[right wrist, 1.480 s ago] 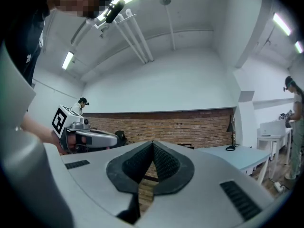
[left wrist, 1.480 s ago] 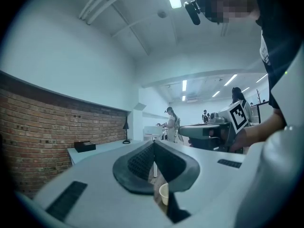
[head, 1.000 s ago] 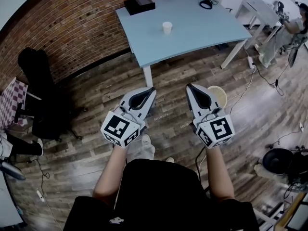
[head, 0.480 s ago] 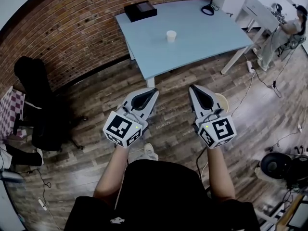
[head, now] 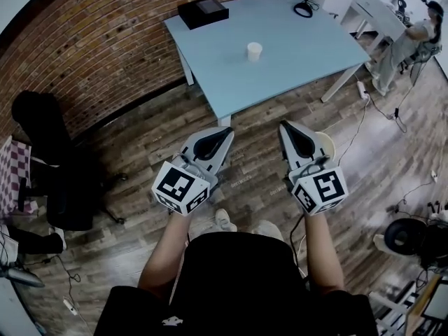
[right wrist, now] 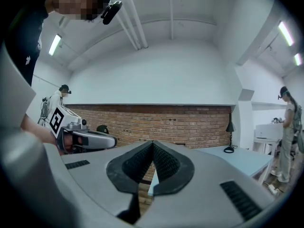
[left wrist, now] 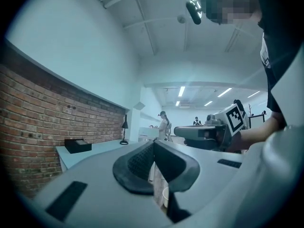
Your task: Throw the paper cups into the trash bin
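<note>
A lone paper cup (head: 254,50) stands upright near the middle of the light-blue tabletop (head: 308,40), well apart from a black box (head: 202,10) at its far corner. Over the wood floor (head: 140,138) short of it, the person holds the left tongs (head: 226,131) and right tongs (head: 283,125) side by side, both pressed together on nothing

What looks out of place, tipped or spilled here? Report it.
Nothing stands out. The white paper cup stands upright on the light blue rectangular table, with no spill around it. The only untidy bit is loose black cables trailing over the wooden plank floor at right.
</note>
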